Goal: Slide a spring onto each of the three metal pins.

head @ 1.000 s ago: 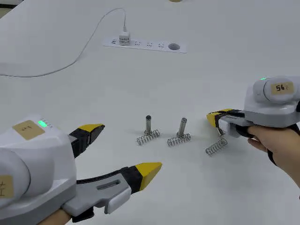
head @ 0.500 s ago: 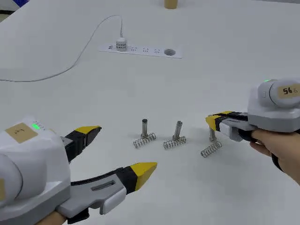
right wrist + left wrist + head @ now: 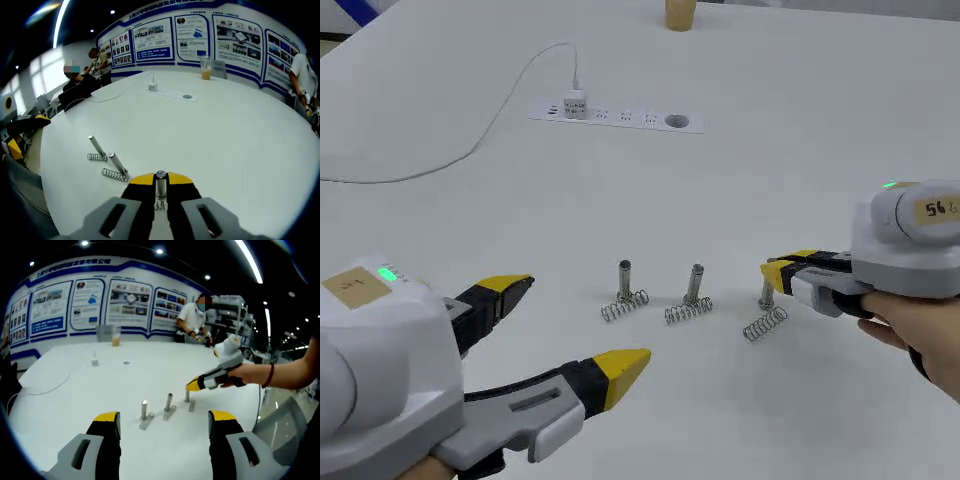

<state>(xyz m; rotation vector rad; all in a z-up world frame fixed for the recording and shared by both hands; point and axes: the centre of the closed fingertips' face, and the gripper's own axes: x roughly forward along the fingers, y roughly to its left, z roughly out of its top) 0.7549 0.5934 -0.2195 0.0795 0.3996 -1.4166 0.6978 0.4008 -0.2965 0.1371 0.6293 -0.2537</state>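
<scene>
Three metal pins stand in a row on the white table: left pin (image 3: 624, 278), middle pin (image 3: 695, 283), right pin (image 3: 767, 293). A spring lies at the foot of each: left spring (image 3: 624, 306), middle spring (image 3: 688, 311), right spring (image 3: 764, 323). My right gripper (image 3: 775, 270) hovers at the top of the right pin with its jaws close together. In the right gripper view that pin (image 3: 160, 186) and its spring (image 3: 159, 205) show through the narrow slit between the jaws. My left gripper (image 3: 570, 325) is wide open and holds nothing, near me and left of the pins.
A white power strip (image 3: 616, 117) with a charger and a cable (image 3: 470, 150) lies at the back of the table. A paper cup (image 3: 679, 13) stands at the far edge. People (image 3: 192, 320) work beyond the table.
The head camera has tilted, shifting the whole scene. My right gripper's tips have sunk a little and drawn slightly right relative to the right pin. The pins and springs stay put.
</scene>
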